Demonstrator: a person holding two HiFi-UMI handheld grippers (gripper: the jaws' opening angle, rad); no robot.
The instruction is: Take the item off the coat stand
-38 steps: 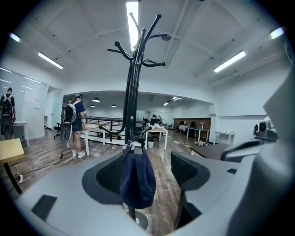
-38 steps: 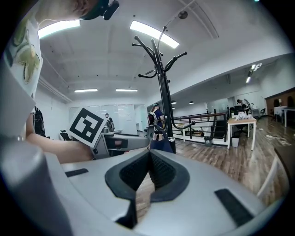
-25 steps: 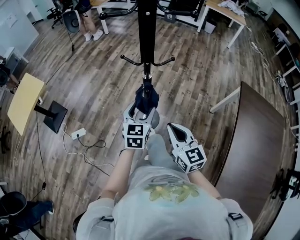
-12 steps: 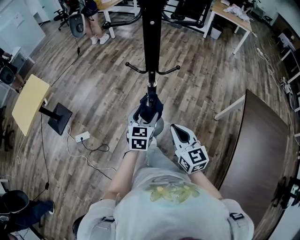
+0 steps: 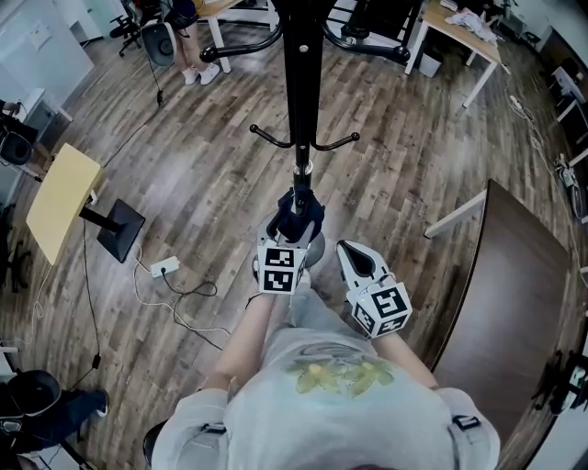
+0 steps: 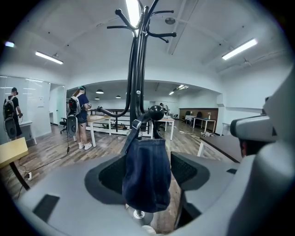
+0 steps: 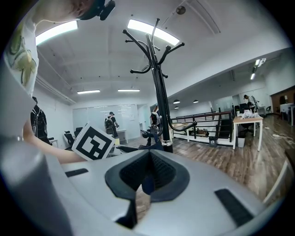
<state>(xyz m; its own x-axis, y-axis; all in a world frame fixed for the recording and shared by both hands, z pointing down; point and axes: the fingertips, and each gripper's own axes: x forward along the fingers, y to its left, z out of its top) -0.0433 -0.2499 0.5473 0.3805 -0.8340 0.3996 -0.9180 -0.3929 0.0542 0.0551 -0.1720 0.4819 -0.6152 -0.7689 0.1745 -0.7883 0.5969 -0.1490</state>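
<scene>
A dark blue denim bag (image 5: 299,216) hangs by its strap from a low knob (image 6: 156,111) on the black coat stand (image 5: 296,73). In the left gripper view the bag (image 6: 147,179) fills the gap between the jaws. My left gripper (image 5: 292,240) is open, one jaw on each side of the bag. My right gripper (image 5: 349,252) is a little to the right and nearer me, shut and holding nothing. In the right gripper view its jaws (image 7: 147,173) meet, with the coat stand (image 7: 161,92) ahead and the left gripper's marker cube (image 7: 94,143) to the left.
A dark brown table (image 5: 514,285) stands to my right. A yellow-topped stand (image 5: 60,188) with a black base, a power strip (image 5: 165,268) and its cables are on the wooden floor to the left. A person (image 5: 184,37) and white desks (image 5: 459,27) are far behind.
Both grippers have drawn a little closer to the coat stand, and the left gripper's jaws now reach up around the hanging bag. The bag still hangs from its knob.
</scene>
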